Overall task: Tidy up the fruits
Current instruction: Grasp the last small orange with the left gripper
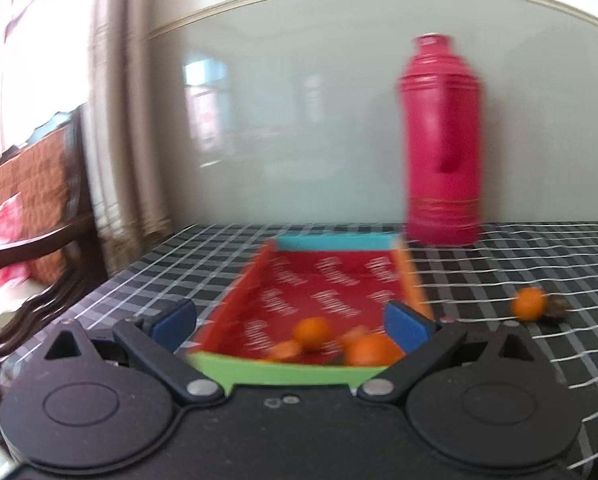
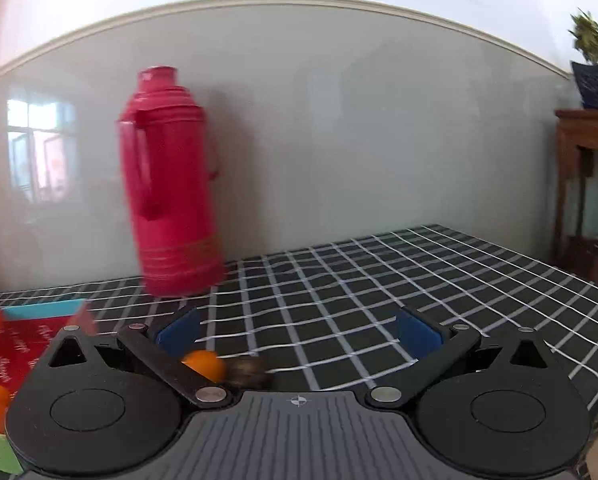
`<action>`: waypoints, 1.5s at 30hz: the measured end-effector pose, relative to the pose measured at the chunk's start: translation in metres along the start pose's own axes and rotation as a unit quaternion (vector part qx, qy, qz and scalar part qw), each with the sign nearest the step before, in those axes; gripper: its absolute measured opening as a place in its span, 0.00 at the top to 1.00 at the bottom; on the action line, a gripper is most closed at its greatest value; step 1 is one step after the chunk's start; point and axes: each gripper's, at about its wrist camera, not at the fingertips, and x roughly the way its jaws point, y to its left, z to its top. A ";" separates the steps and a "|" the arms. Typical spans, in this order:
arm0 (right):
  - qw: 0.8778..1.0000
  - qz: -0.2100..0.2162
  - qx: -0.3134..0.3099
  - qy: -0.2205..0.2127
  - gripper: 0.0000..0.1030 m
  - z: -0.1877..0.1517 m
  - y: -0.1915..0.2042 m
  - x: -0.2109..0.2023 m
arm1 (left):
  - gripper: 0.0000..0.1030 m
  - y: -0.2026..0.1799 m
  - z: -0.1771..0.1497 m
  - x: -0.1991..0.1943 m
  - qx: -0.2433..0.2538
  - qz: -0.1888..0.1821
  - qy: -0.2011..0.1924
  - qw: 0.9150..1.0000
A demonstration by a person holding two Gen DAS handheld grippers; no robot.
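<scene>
A paper tray [image 1: 235, 372] with a red floor, green near wall and blue far wall lies on the checked cloth. It holds several small oranges [image 1: 373, 350]. My left gripper [image 1: 291, 326] hangs open just before the tray's near end, blue pads [image 1: 175, 324] wide to either side and nothing pinched. One more orange [image 1: 529, 304] lies on the cloth to the tray's right, against a dark brownish fruit [image 1: 557, 312]. In the right wrist view, that orange [image 2: 205, 364] and dark fruit [image 2: 247, 372] lie low by the left finger of my open right gripper [image 2: 299, 336]. Neither pad touches them.
A tall red thermos [image 2: 171, 184] stands at the back against the grey wall, behind the tray [image 2: 19, 336]. A wooden chair [image 1: 39, 208] is off the table's left edge, a wooden stand [image 2: 587, 148] with a potted plant at the far right.
</scene>
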 end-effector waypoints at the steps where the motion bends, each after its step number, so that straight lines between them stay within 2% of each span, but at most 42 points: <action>1: 1.000 -0.002 0.007 0.001 0.00 0.001 -0.006 0.001 | 0.08 -0.010 0.001 -0.001 0.007 -0.014 -0.005 1.000; 11: 0.999 -0.047 0.025 -0.007 0.00 0.007 -0.061 -0.004 | 0.07 -0.085 0.012 0.003 0.039 -0.099 -0.009 0.994; 17: 0.997 -0.066 0.035 0.000 0.00 0.006 -0.085 -0.005 | 0.07 -0.122 0.011 0.006 0.077 -0.140 -0.002 0.987; 23: 0.996 -0.079 0.036 -0.001 0.00 0.006 -0.103 -0.006 | 0.07 -0.156 0.003 0.014 0.112 -0.166 0.015 0.980; 27: 0.996 -0.081 0.047 0.009 0.00 0.006 -0.114 -0.003 | 0.15 -0.172 -0.001 0.023 0.124 -0.179 0.034 0.975; 29: 0.995 -0.079 0.053 0.013 0.00 0.006 -0.118 -0.002 | 0.19 -0.177 -0.002 0.031 0.121 -0.172 0.040 0.977; 32: 0.995 -0.081 0.057 0.011 0.00 0.006 -0.124 -0.003 | 0.32 -0.180 0.002 0.049 0.106 -0.171 0.057 0.978; 33: 0.995 -0.079 0.059 0.011 0.00 0.007 -0.125 -0.003 | 0.34 -0.179 0.004 0.056 0.097 -0.172 0.066 0.978; 41: 0.995 -0.071 0.069 0.017 0.00 0.006 -0.126 -0.003 | 0.35 -0.178 0.013 0.098 0.039 -0.167 0.110 0.979; 45: 0.995 -0.068 0.067 0.017 0.00 0.006 -0.124 -0.002 | 0.42 -0.182 0.011 0.116 0.028 -0.170 0.135 0.976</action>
